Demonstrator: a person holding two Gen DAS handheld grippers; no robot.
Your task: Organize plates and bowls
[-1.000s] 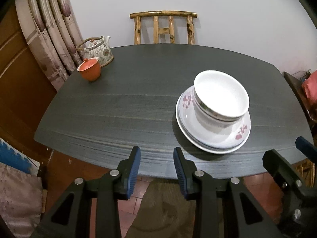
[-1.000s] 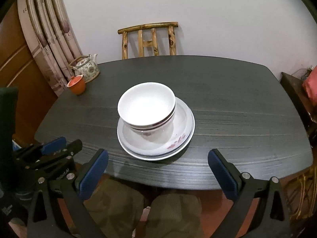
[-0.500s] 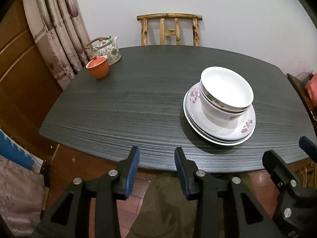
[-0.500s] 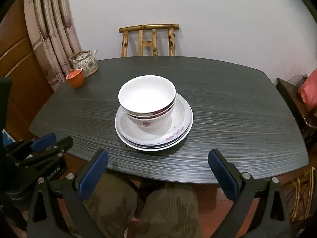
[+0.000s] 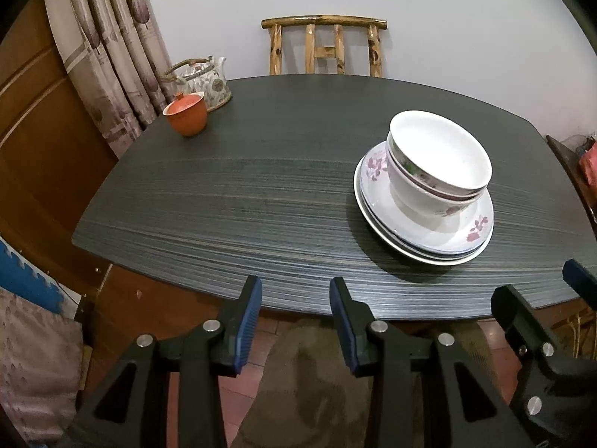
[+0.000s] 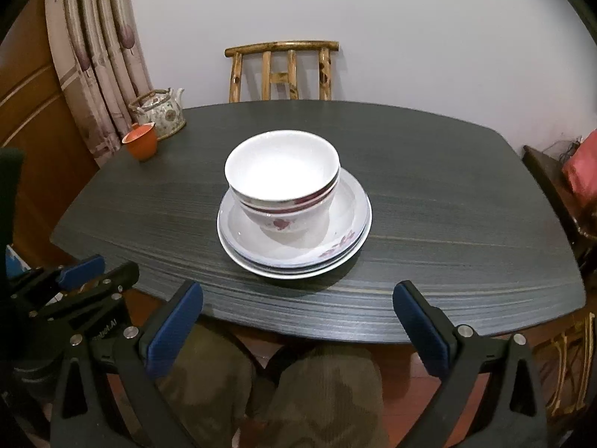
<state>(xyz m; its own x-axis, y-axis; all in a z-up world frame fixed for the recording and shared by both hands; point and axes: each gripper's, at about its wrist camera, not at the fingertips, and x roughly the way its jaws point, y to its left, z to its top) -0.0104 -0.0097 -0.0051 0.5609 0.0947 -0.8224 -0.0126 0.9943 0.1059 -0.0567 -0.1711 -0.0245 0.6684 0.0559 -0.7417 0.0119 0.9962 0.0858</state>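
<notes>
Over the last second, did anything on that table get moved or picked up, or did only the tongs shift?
Only the tongs moved. Both the left tongs and right tongs drew back from the table, so the bowls and plates look a little farther off. Nothing was gripped or released; both tongs stayed open and empty. The bowls stayed stacked on the plates, and the orange cup and teapot stayed put.

left gripper [image 5: 294,311] fingers narrowly parted, right gripper [image 6: 298,321] fingers wide apart, both empty

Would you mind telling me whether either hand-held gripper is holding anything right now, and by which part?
Nothing is held. The left hand-held gripper and right hand-held gripper are both open and empty, short of the stacked bowls.
</notes>
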